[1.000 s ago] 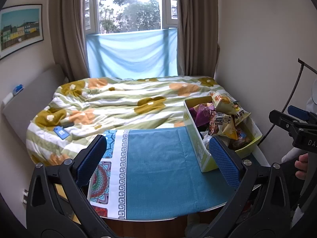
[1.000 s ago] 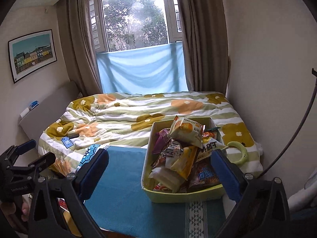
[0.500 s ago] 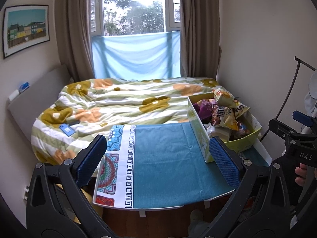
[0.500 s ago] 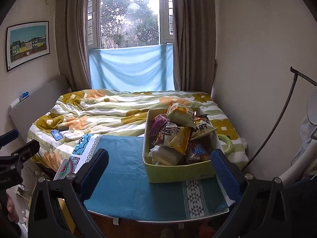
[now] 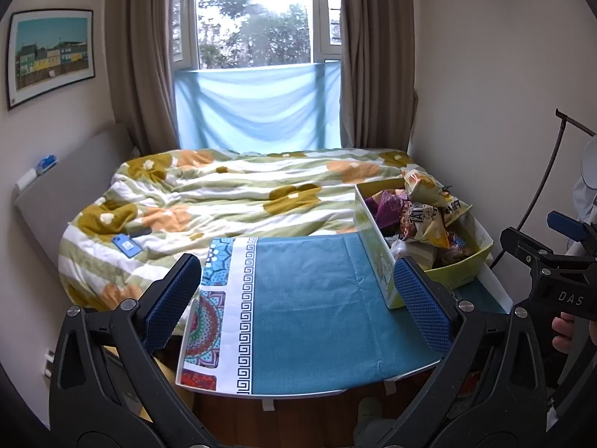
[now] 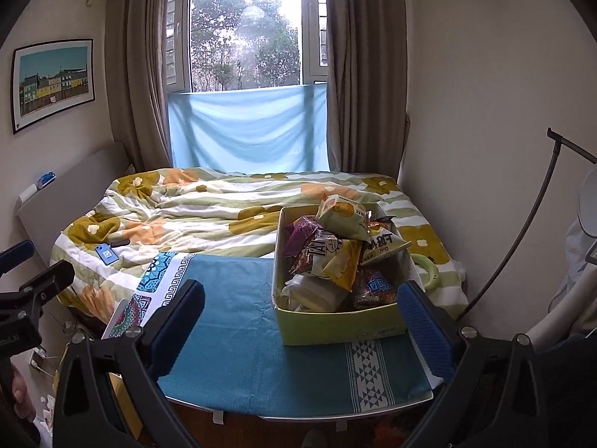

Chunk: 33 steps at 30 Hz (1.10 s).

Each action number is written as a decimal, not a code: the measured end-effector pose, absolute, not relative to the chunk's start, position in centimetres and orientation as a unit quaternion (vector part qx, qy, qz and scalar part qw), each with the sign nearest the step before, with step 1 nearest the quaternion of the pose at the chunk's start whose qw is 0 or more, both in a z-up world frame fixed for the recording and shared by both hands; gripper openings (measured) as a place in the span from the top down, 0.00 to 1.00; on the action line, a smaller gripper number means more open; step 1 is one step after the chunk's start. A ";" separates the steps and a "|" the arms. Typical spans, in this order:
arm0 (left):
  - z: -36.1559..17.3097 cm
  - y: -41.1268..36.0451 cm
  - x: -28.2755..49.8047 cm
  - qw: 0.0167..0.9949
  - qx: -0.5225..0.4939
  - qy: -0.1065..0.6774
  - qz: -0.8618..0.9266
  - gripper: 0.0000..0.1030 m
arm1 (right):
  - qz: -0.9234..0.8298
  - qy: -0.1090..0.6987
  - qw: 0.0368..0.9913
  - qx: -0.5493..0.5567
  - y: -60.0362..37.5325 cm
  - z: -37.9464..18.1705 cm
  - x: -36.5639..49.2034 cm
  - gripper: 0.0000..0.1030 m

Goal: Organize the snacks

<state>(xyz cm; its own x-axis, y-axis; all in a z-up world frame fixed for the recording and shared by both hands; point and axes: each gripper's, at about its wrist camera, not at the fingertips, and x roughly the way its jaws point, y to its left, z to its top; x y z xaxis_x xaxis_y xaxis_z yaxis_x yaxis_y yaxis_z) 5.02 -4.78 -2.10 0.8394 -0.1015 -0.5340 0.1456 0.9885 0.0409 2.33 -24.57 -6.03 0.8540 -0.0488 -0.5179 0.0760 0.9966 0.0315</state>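
The snack packets (image 6: 332,250) lie heaped in the yellow-green box (image 6: 335,324), which stands on the teal cloth (image 6: 238,336) at 1 o'clock in the right wrist view. The left gripper (image 5: 298,298) and right gripper (image 6: 304,317) are both spread wide, holding nothing, back from the table edge. This fits either a pile awaiting sorting or snacks already gathered.
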 end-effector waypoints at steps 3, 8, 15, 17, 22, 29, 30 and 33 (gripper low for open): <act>-2.2 -4.7 5.1 0.958 0.038 0.278 -0.063 0.01 | -0.031 0.271 0.962 0.024 -24.3 -6.1 2.5 0.00; -2.3 -4.8 5.1 0.957 0.037 0.279 -0.063 0.01 | -0.031 0.276 0.960 0.024 -24.1 -6.2 2.4 0.00; -2.6 -5.0 5.4 0.956 0.040 0.281 -0.066 0.01 | -0.032 0.276 0.960 0.024 -24.2 -6.2 2.5 0.00; -2.7 -5.0 5.5 0.956 0.040 0.283 -0.066 0.01 | -0.033 0.277 0.960 0.025 -24.2 -6.2 2.5 0.00; -2.8 -5.0 5.7 0.956 0.038 0.283 -0.067 0.01 | -0.033 0.278 0.960 0.025 -24.3 -6.2 2.6 0.00; -3.4 -4.9 6.2 0.954 0.034 0.290 -0.064 0.01 | -0.032 0.278 0.960 0.024 -24.4 -6.2 2.6 0.00; -3.4 -4.8 6.3 0.954 0.034 0.291 -0.064 0.01 | -0.032 0.278 0.960 0.023 -24.4 -6.2 2.6 0.00; -3.5 -4.8 6.4 0.954 0.036 0.292 -0.062 0.01 | -0.033 0.279 0.959 0.025 -24.3 -6.3 2.7 0.00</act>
